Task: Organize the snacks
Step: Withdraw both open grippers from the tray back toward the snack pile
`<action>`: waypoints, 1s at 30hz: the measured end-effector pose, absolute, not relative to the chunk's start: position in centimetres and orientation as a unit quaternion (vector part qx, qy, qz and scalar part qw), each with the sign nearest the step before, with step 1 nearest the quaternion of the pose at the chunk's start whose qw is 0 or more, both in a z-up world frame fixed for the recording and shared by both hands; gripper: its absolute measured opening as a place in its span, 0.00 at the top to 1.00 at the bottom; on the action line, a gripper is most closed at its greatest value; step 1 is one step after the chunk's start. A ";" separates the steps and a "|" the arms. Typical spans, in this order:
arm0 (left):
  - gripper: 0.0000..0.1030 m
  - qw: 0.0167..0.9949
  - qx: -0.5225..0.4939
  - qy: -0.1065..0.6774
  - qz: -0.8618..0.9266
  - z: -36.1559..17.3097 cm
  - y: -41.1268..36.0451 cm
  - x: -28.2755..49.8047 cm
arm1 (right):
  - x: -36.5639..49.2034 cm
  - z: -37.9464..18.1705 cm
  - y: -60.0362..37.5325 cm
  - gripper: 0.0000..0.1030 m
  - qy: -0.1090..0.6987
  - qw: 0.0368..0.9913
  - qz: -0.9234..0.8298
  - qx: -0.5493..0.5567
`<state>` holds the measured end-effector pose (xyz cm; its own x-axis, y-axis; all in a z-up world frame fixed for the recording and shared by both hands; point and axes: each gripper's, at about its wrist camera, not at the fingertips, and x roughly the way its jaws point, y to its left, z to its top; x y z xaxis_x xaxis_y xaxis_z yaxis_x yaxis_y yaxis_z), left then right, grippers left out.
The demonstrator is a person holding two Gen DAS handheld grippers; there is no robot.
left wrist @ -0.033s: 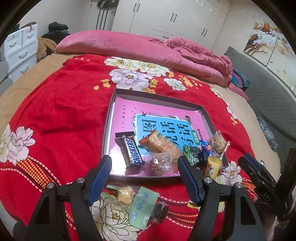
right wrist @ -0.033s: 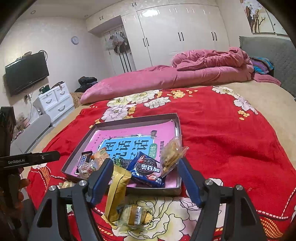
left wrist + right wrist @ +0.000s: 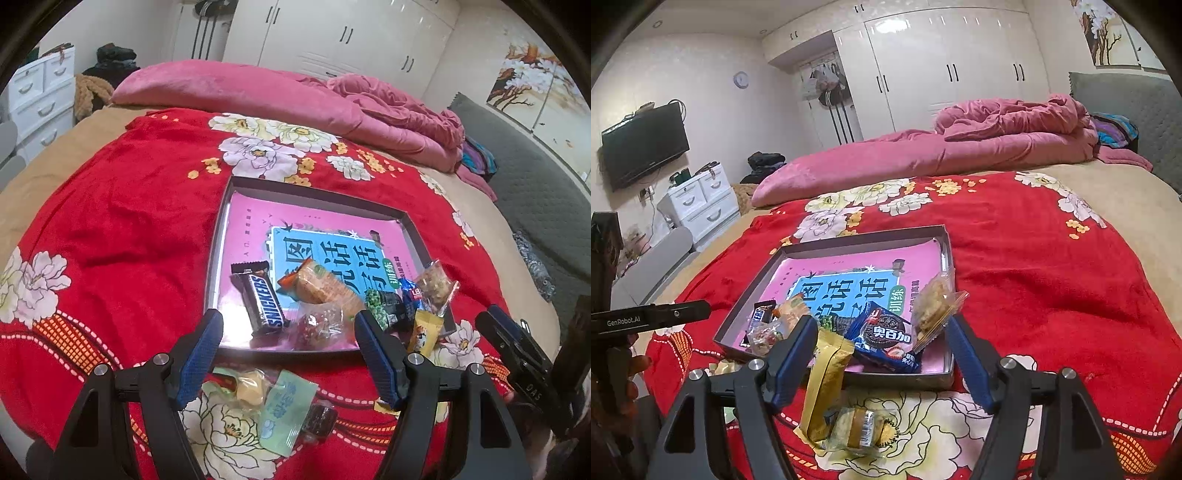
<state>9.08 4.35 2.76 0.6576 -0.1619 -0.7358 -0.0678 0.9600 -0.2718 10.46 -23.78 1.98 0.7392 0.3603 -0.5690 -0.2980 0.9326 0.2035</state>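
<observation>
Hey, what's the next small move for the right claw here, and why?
Probably lower the right claw, its jaws opening and empty, onto the wrapped cake on the red blanket; it lies outside the tray, just below the claw.

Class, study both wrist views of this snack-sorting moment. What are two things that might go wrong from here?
1. The gold packet leans over the tray's near rim, half out; a nudge may tip it onto the red blanket.
2. The right gripper, its jaws opening with nothing pressed between them, sits close to the blue cookie pack and clear snack bag; reaching forward may shove them aside.
</observation>
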 end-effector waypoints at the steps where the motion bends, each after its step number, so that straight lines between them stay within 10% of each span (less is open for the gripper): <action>1: 0.27 0.900 -0.139 0.413 -0.026 2.8 4.4 9.0 | 10.4 2.0 -23.7 0.30 0.315 0.931 0.177 0.048; 30: 0.27 0.887 -0.120 0.445 -0.018 0.2 5.6 6.3 | 8.4 1.3 -20.4 0.29 0.337 0.919 0.205 0.008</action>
